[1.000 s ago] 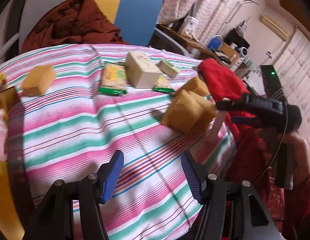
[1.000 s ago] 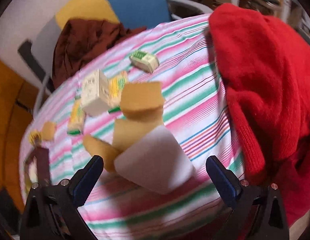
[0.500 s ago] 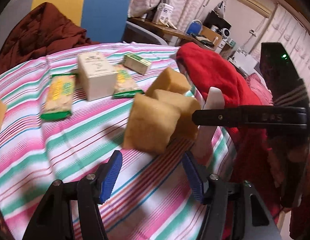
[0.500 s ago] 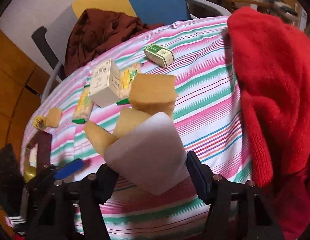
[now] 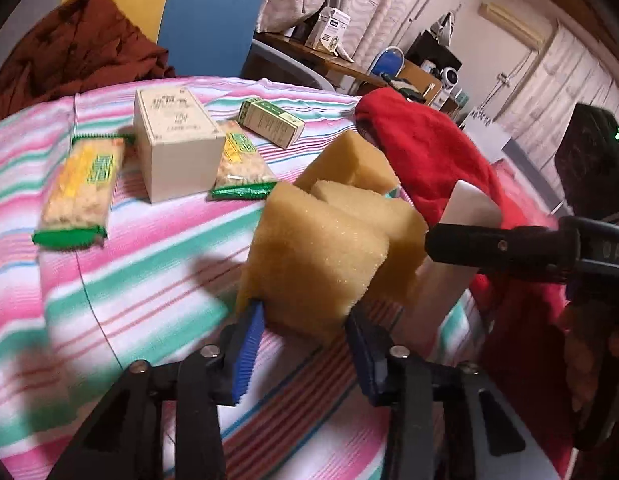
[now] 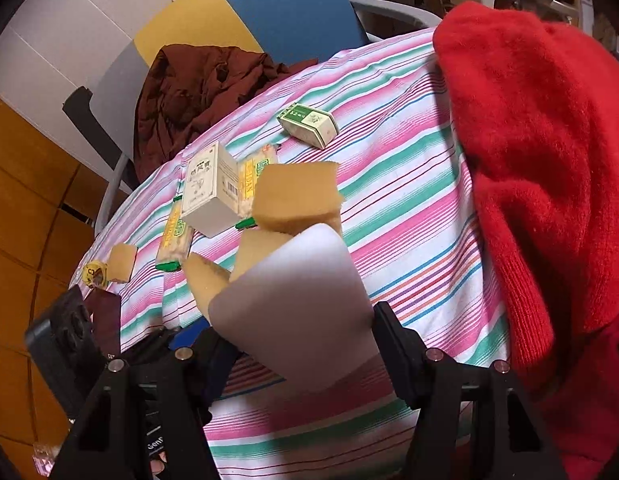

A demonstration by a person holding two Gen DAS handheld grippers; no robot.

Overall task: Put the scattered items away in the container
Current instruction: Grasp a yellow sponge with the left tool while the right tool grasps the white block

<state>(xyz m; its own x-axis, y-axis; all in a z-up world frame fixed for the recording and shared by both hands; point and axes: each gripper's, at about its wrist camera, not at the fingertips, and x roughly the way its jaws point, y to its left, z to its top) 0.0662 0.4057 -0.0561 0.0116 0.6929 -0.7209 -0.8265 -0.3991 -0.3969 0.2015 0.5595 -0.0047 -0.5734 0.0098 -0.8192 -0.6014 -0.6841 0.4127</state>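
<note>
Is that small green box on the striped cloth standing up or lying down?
Lying down: the green box rests on a long side on the cloth.

Near striped surface (image 5: 49,320) is motion-blurred. White container (image 6: 297,312) base is hidden between fingers (image 6: 393,344). Red garment (image 6: 549,160) is cropped at frame edge.

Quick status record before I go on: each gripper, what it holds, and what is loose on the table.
left gripper: shut on yellow sponge
right gripper: shut on white sponge
sponge pile: two more yellow sponges right behind the held one
loose on table: cream box, green box, two snack packs, one lone sponge at the far edge
cloth: red sweater on the table's right side
container: none identifiable in either view
</note>
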